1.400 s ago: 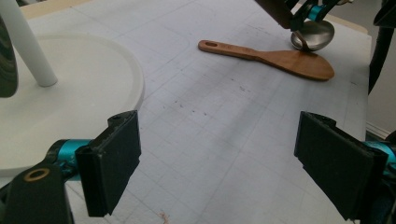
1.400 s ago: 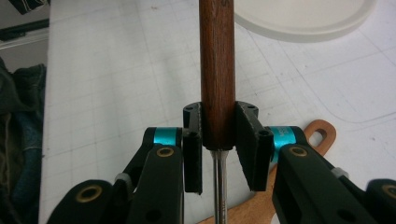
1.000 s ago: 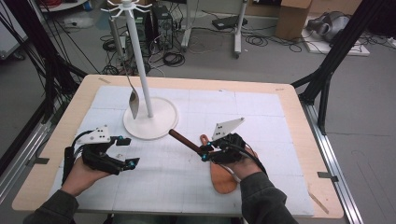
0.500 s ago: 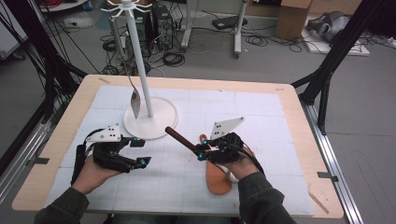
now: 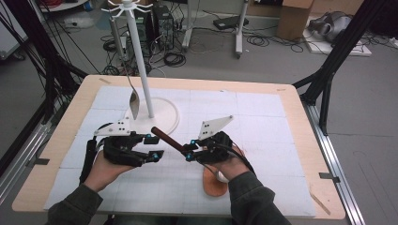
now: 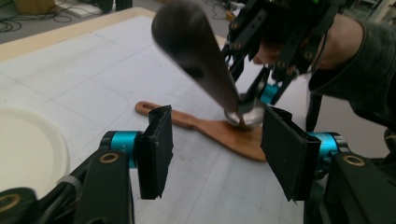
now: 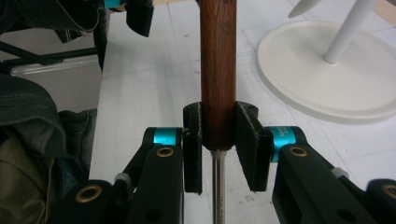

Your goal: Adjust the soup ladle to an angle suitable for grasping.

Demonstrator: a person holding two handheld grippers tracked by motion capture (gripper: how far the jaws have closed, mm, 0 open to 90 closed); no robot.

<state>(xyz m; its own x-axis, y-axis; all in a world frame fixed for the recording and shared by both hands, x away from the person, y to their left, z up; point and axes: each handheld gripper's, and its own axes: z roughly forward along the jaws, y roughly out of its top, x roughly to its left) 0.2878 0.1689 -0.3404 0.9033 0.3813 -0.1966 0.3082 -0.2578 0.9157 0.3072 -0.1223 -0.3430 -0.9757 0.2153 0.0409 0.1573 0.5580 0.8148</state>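
Here the right gripper (image 7: 219,140) is clamped on a brown wooden handle (image 7: 218,70). The left gripper (image 6: 212,144), its jaws apart and just closing, holds nothing beside the handle's end. A wooden spatula (image 6: 219,133) lies flat nearby.

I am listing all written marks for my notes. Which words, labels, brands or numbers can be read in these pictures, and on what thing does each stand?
None can be read.
Metal shaft below the wooden handle held in the right gripper: a faint engraved mark, too small and blurred to read.
Blue collar of the right gripper: tiny lettering, unreadable.
Cardboard box on the floor: no legible print.
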